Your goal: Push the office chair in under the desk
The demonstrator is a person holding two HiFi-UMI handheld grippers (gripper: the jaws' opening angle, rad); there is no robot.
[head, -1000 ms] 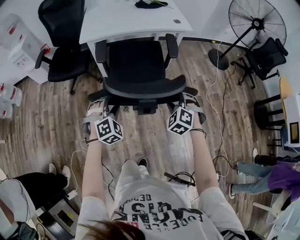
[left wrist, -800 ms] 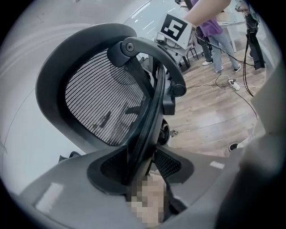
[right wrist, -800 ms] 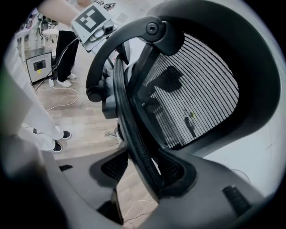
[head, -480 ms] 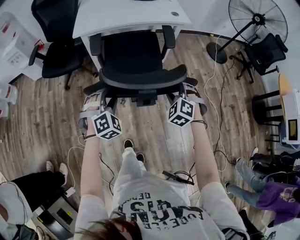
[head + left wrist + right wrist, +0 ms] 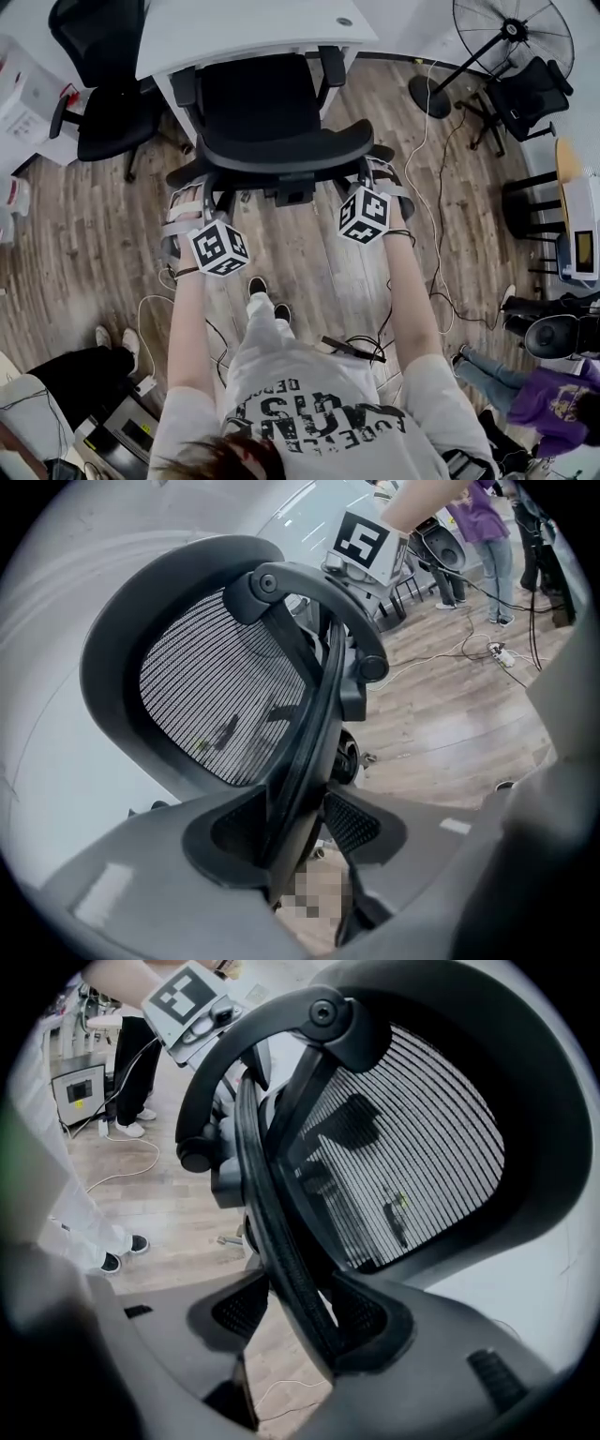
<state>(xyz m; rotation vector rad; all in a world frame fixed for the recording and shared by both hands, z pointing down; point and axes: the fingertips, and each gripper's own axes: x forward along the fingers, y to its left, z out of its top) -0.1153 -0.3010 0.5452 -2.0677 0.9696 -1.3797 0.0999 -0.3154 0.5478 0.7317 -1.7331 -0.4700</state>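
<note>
Chair push.
I have left gripper (image 5: 191, 204) and right gripper (image 5: 379, 180) clamped on office chair (image 5: 281, 150) backrest; desk (image 5: 244, 28) dead ahead, seat front at its edge.

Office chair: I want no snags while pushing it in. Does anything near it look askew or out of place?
Nothing damaged or askew. The office chair sits roughly square to the desk. Only a loose white cable trails across the floor right of it.

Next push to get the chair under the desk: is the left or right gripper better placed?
Neither clearly. The left gripper and right gripper each clamp an edge of the backrest, one on each side and about level. The seat already points at the desk, so an even push with both is probably best.
</note>
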